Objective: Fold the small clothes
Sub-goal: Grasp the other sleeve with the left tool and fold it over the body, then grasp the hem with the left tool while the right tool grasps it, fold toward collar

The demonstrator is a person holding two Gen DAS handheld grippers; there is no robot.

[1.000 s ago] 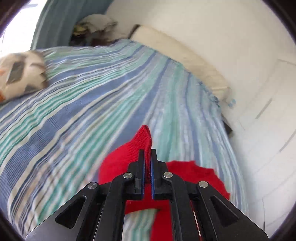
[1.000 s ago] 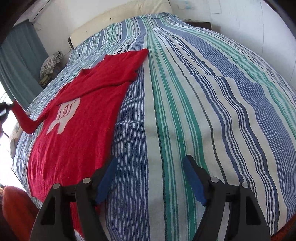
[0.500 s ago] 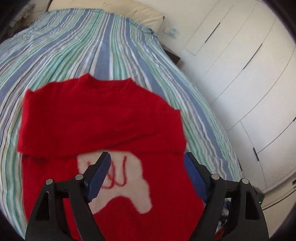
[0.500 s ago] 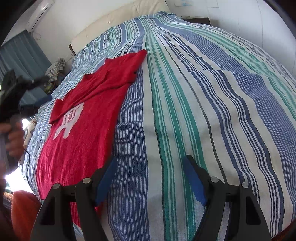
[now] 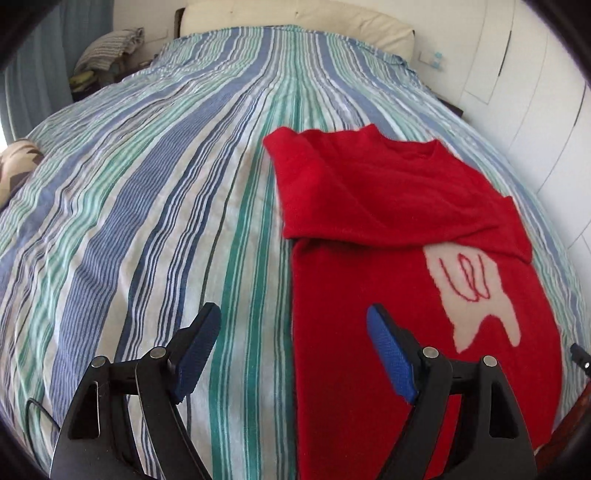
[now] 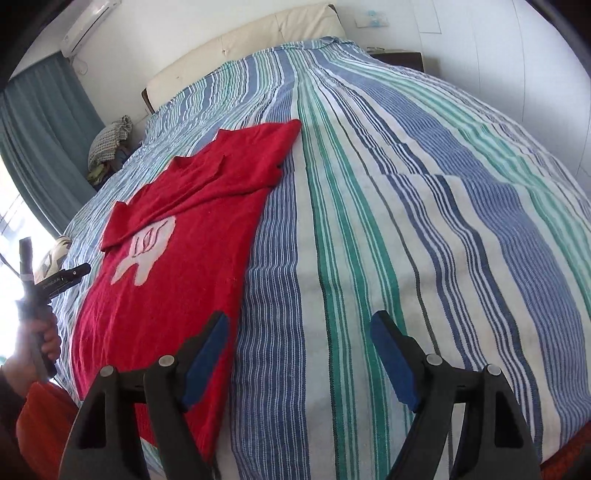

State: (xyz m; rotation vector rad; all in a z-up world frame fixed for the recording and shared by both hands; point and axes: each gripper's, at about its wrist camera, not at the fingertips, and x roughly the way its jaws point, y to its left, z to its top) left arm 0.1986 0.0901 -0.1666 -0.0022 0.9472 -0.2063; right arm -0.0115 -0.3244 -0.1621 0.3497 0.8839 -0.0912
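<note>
Red sweater (image 5: 388, 229) lies flat on the striped bed (image 5: 155, 192), one sleeve folded across the chest. Left tool (image 5: 293, 350) hangs spread and empty at its six-o'clock hem; right tool (image 6: 299, 354) spread, empty too. Next, probably the other sleeve.

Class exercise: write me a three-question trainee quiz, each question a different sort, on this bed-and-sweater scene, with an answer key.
1. True or false: the left gripper is clamped on the red sweater.
2. Multiple choice: where does the folded sleeve lie? A) hanging off the bed B) across the sweater's chest, just above the pale motif C) under the cream headboard cushion
3. Fill in: the sweater lies on a ___ bedspread, and the right gripper has its jaws ___.

Key: 1 false, its jaws are open and empty; 2 B; 3 striped, open.
</note>
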